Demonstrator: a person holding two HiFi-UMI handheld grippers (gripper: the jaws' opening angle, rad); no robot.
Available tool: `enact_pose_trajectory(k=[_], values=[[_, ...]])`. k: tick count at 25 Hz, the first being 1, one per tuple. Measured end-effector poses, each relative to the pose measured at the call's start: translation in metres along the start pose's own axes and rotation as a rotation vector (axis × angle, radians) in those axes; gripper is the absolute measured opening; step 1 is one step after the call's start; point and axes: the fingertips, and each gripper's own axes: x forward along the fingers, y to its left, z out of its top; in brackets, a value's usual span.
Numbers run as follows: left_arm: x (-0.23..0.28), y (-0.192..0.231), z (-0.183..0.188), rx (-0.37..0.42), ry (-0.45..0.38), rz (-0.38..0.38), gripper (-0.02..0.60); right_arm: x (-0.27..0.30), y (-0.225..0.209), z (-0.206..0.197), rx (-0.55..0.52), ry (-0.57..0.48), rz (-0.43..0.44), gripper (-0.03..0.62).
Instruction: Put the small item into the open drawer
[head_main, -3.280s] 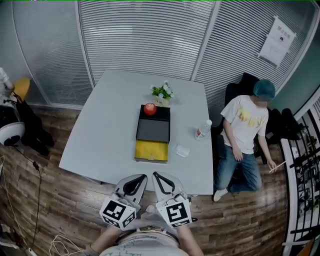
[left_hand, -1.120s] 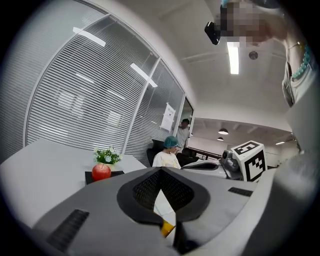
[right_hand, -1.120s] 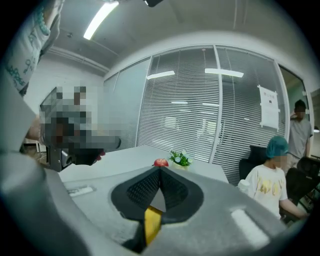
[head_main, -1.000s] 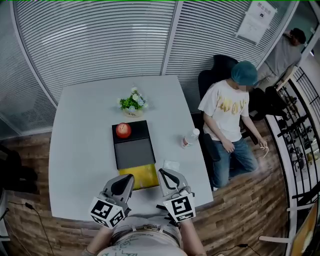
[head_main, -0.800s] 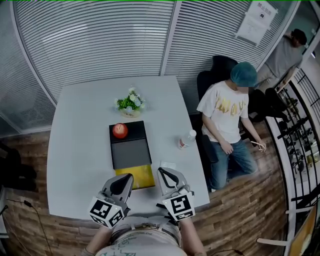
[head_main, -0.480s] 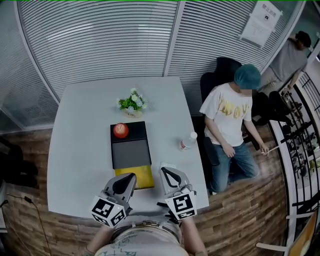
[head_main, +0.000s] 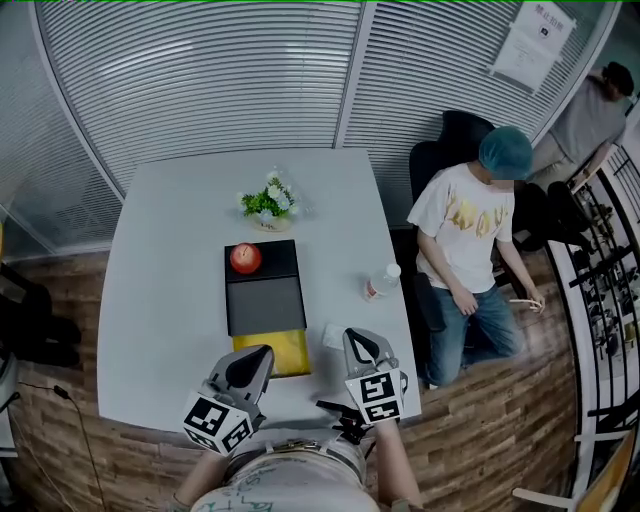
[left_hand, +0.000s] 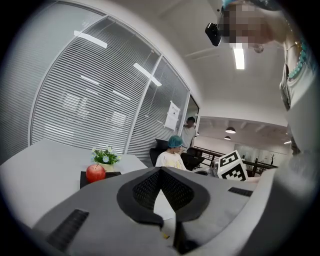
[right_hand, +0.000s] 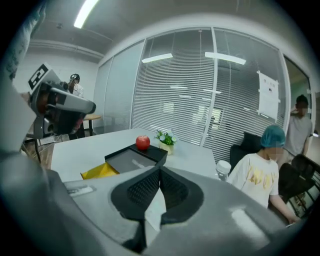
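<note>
The small white item (head_main: 330, 337) lies flat on the white table (head_main: 170, 280), just right of the open yellow drawer (head_main: 272, 352). That drawer sticks out of a black box (head_main: 264, 300) towards me and also shows in the right gripper view (right_hand: 100, 171). My right gripper (head_main: 353, 336) is shut and empty, its tip just right of the item. At the drawer's near left corner, my left gripper (head_main: 260, 352) is shut too, holding nothing.
A red apple (head_main: 245, 258) rests on the box's far end, with a small flower pot (head_main: 268, 205) behind it. A water bottle (head_main: 378, 283) stands near the table's right edge. A person (head_main: 470, 230) sits beside that edge; another person (head_main: 600, 100) stands further back.
My right gripper has shifted to the right, from over the small item to its right side. The left gripper has barely moved. Both stay shut.
</note>
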Motion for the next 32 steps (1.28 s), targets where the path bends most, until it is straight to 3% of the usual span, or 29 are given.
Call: enact_pose_trajectory(k=[17, 32], values=[[0.012, -0.012, -0.003, -0.007, 0.038, -0.067, -0.003, 0.053, 0.004, -0.121, -0.027, 0.304, 0.111, 0.025], [0.016, -0.002, -0.010, -0.029, 0.057, -0.052, -0.003, 0.096, 0.012, -0.170, -0.034, 0.459, 0.209, 0.092]])
